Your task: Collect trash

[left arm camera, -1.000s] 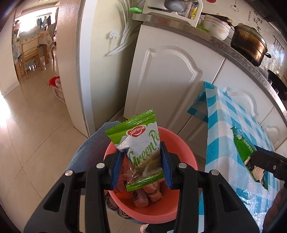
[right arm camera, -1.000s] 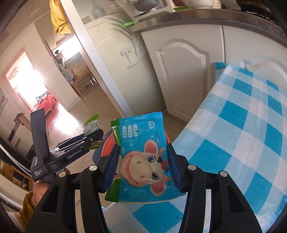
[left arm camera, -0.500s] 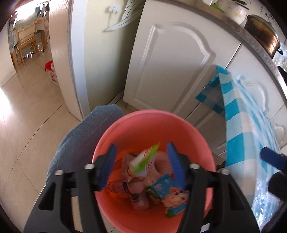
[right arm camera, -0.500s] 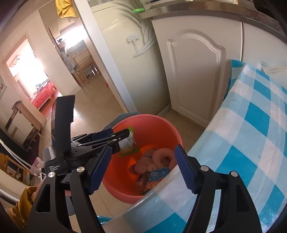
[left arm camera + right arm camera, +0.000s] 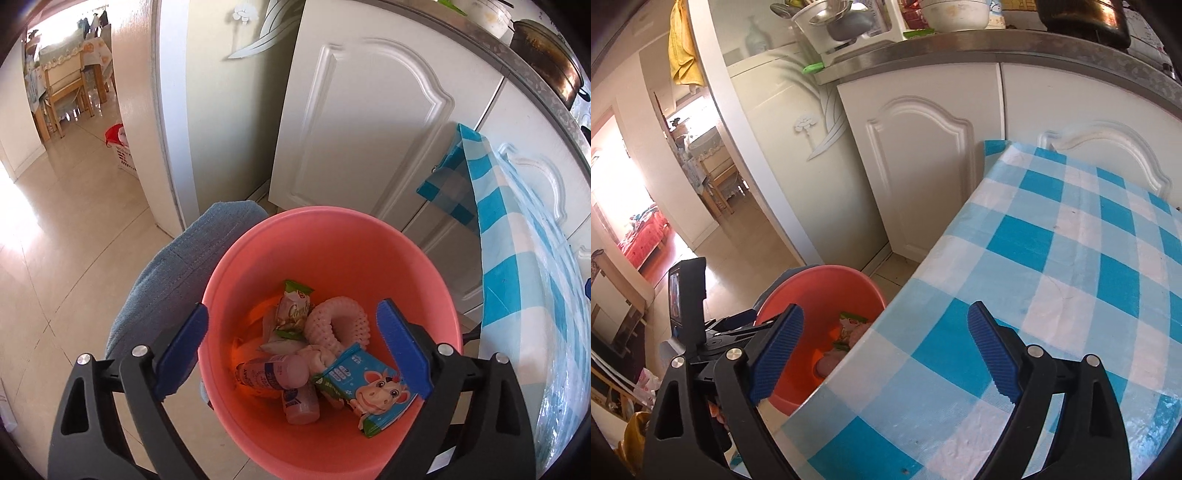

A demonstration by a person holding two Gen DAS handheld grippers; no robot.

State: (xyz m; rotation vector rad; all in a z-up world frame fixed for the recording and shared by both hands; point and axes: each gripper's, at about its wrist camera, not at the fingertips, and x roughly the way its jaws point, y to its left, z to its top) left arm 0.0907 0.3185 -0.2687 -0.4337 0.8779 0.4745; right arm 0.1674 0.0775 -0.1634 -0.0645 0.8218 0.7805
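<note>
Now that both wrappers lie in the pink bucket (image 5: 332, 258) on the floor beside the table: green pea packet (image 5: 293, 314) and blue cow packet (image 5: 369, 387) resting on bottles and a pink ring, no longer held as a second ago. Left gripper (image 5: 291, 354) just opened, spread wide above the bucket, empty. Right gripper (image 5: 884, 354) also just opened, nothing between, over the checked tablecloth (image 5: 1071, 277). Probably this pair finished. Bucket half hidden by table edge in right view; further trash not visible.
</note>
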